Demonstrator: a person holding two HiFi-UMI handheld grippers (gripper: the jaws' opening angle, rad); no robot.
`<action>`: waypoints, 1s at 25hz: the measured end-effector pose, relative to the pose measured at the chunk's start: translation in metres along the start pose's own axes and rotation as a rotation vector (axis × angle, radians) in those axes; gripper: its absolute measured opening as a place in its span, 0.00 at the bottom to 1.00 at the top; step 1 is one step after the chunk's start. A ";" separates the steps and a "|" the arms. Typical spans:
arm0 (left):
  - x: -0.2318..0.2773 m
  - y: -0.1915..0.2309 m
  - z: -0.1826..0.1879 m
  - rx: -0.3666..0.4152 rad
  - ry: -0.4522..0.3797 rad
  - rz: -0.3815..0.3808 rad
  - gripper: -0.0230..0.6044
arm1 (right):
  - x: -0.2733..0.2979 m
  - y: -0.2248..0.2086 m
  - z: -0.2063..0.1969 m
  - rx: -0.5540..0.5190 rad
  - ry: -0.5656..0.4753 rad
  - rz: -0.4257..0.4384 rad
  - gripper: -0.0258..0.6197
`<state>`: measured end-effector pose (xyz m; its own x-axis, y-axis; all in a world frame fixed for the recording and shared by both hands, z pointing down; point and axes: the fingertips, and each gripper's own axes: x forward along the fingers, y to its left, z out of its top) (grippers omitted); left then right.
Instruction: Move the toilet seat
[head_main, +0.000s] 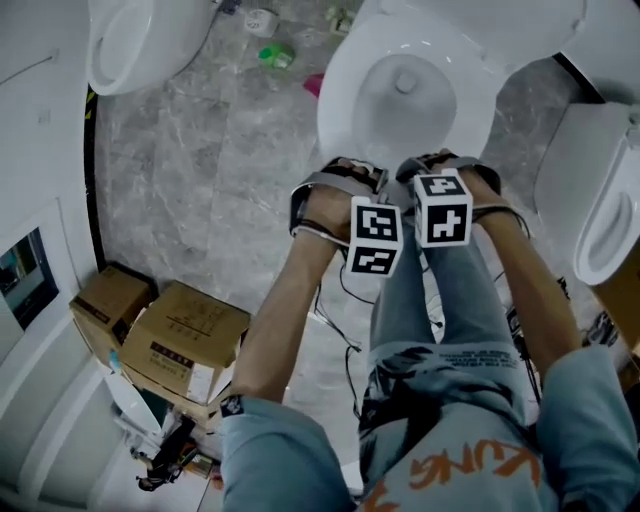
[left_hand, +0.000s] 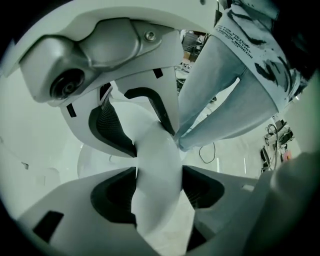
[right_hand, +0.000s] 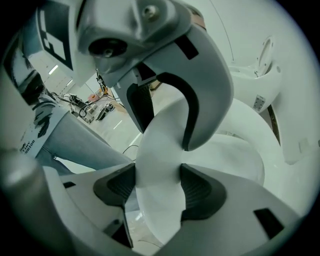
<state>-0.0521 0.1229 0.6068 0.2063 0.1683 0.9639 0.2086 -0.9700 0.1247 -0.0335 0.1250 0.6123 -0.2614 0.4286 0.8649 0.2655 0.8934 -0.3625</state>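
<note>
My left gripper (left_hand: 157, 172) is pinching the front edge of the toilet seat (left_hand: 160, 150); its dark pads (left_hand: 112, 197) press on the white band from both sides. My right gripper (right_hand: 157, 187) is clamped on the same edge just beside it, and its pads (right_hand: 200, 192) also bear on the plastic. In the head view the two marker cubes sit side by side, almost touching, with the left gripper (head_main: 345, 170) and the right gripper (head_main: 440, 165) both at the near rim.

The toilet seat (head_main: 345, 105) is an oval ring over the bowl. Its long axis runs straight away from me, with the narrow front end at my jaws and the hinge end towards the top of the head view. I cannot tell whether it lies flat or is slightly raised.

My jeans leg (head_main: 430, 290) hangs below the cubes. On the grey marble floor (head_main: 220, 170), two cardboard boxes (head_main: 185, 340) stand well apart to my left.
</note>
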 end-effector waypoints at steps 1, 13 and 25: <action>-0.007 0.003 0.003 -0.003 -0.008 -0.001 0.48 | -0.008 0.000 0.000 0.002 -0.001 -0.011 0.48; -0.098 0.042 0.037 0.041 -0.026 0.087 0.44 | -0.107 -0.002 0.000 0.049 -0.081 -0.237 0.38; -0.173 0.099 0.072 0.033 0.010 0.224 0.43 | -0.196 -0.013 -0.024 0.077 -0.182 -0.491 0.27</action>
<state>0.0018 0.0106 0.4357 0.2410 -0.0523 0.9691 0.1903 -0.9766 -0.1001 0.0370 0.0262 0.4557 -0.4962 -0.0324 0.8676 0.0044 0.9992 0.0398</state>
